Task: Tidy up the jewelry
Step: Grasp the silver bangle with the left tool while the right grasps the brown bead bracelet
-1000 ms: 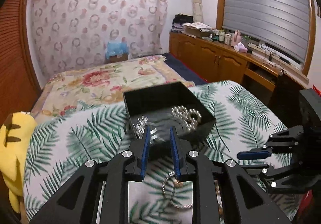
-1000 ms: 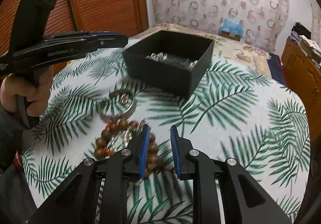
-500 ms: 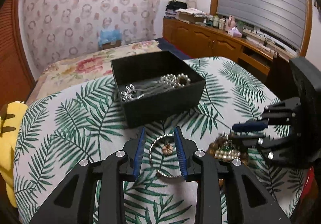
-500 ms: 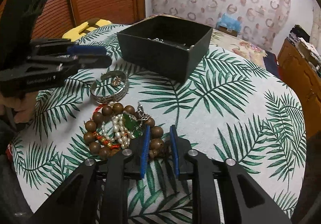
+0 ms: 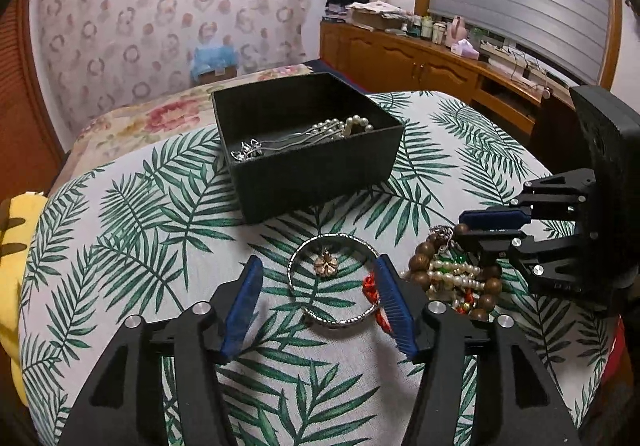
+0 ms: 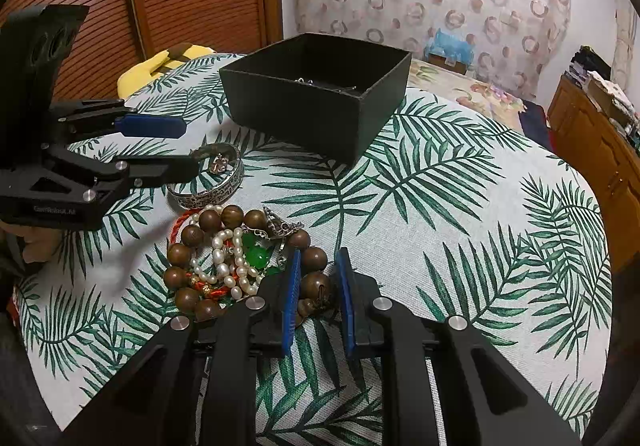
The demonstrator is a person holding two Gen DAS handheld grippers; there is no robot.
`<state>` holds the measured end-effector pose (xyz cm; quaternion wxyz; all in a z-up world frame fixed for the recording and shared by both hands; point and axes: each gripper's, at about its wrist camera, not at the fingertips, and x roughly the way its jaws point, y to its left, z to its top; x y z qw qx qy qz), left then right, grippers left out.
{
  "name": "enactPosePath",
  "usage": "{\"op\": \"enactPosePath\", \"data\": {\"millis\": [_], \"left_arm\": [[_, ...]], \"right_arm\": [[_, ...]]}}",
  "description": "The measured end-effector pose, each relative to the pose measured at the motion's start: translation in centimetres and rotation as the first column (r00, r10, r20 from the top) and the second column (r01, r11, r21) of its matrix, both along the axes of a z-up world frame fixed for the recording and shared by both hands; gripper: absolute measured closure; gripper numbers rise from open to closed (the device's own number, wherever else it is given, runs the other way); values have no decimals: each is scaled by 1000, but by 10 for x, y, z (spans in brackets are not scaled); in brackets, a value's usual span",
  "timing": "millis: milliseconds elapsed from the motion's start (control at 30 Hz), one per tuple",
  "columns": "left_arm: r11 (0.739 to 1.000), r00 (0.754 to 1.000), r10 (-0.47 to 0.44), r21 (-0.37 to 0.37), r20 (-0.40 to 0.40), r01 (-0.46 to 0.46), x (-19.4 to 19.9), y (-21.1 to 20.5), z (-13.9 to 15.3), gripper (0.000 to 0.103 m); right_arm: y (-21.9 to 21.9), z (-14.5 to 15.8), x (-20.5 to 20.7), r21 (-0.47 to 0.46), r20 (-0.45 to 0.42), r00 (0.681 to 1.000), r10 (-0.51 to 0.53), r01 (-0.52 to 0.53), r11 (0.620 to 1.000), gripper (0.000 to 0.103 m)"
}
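Black box [image 6: 316, 106]: near wall hides most of contents in right wrist view; only sliver of silver visible. Silver bangle [image 6: 212, 182]: left part covered by left claw [image 6: 188, 146]. Wooden bead bracelet [image 6: 200, 242]: near beads hidden behind right claw [image 6: 318, 282]. Person's hand [image 6: 38, 242]: mostly behind claw body, cut by frame edge. Items on far sideboard [image 5: 424, 26]: too small to identify.

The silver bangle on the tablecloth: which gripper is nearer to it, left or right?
Left. The left gripper has its opening jaws either side of the silver bangle; the right gripper sits at the wooden bead bracelet beside it.
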<state>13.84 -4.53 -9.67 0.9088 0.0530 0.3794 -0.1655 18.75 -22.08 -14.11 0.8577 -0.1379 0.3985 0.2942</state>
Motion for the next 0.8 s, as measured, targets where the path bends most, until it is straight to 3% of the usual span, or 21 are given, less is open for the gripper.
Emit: {"op": "enactPosePath", "data": {"millis": [267,633,800], "left_arm": [[1000,1000,-10,7,-26,10,7,-8,-5,36],[1000,997,-18,17,-75,19,21,-14,-14,36],[999,997,-36,31,-65,38,16,-18,-13,47]], "right_arm": [[1,0,-1,-7,6,1000,-1,1,1000,83],[1,0,-1,-5,6,1000,-1,1,1000,83],[1,0,-1,-6,6,1000,-1,1,1000,83]]}}
